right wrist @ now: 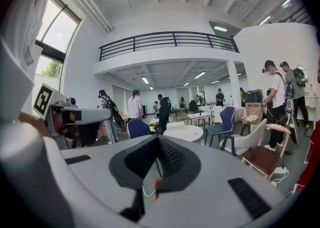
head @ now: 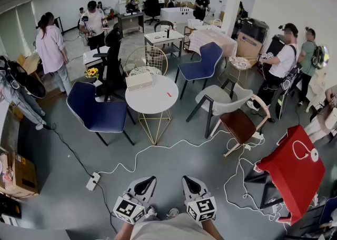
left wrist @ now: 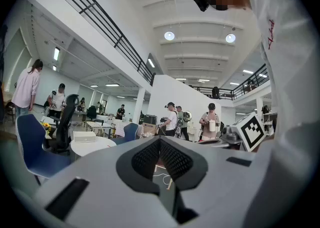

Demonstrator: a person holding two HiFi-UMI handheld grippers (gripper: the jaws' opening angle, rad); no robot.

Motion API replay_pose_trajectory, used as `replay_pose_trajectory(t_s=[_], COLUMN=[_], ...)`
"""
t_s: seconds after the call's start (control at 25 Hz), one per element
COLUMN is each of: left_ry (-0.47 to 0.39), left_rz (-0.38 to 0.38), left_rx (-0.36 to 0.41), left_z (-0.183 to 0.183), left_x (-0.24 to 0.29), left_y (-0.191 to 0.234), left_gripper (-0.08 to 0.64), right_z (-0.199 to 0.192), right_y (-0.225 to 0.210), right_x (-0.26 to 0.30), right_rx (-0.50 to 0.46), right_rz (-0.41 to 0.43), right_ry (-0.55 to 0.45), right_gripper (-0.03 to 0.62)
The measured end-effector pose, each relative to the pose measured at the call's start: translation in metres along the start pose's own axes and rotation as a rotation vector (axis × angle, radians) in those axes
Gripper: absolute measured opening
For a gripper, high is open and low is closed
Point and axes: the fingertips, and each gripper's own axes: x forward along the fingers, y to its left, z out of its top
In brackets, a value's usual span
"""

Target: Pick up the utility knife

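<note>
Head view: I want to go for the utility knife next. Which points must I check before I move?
1. Knife found: cannot tell. A small red item lies on the round white table, too small to confirm.
2. Left gripper open: not ok, jaws together, empty.
3. Right gripper open: not ok, jaws together, empty.
4. Grippers near the table: not ok, both far from it.
5. Floor path free: not ok, a white cable crosses it.

place: open office; evidence: chairs, round table, mezzanine railing
</note>
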Motion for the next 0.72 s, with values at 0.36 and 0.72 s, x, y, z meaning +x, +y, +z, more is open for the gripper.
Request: replay_pose_trajectory(t_s=[0.36,0.72], left_ry=[0.001,0.007], left_rz=[-0.014,-0.019], left_rx=[-0.003,-0.014], left_z=[-0.004,-0.008], left_x=[0.006,0.014], left_y=[-0.009,-0.023], left_gripper=[0.014,0.014], right_z=[0.001,0.0], right_y=[-0.003,-0.012], right_x=[-0.002,-0.01], right_rx=[-0.008,0.01], right_rz=[0.002,0.016], right_ry=[-0.002,-0.018], right_gripper=[0.016,0.017])
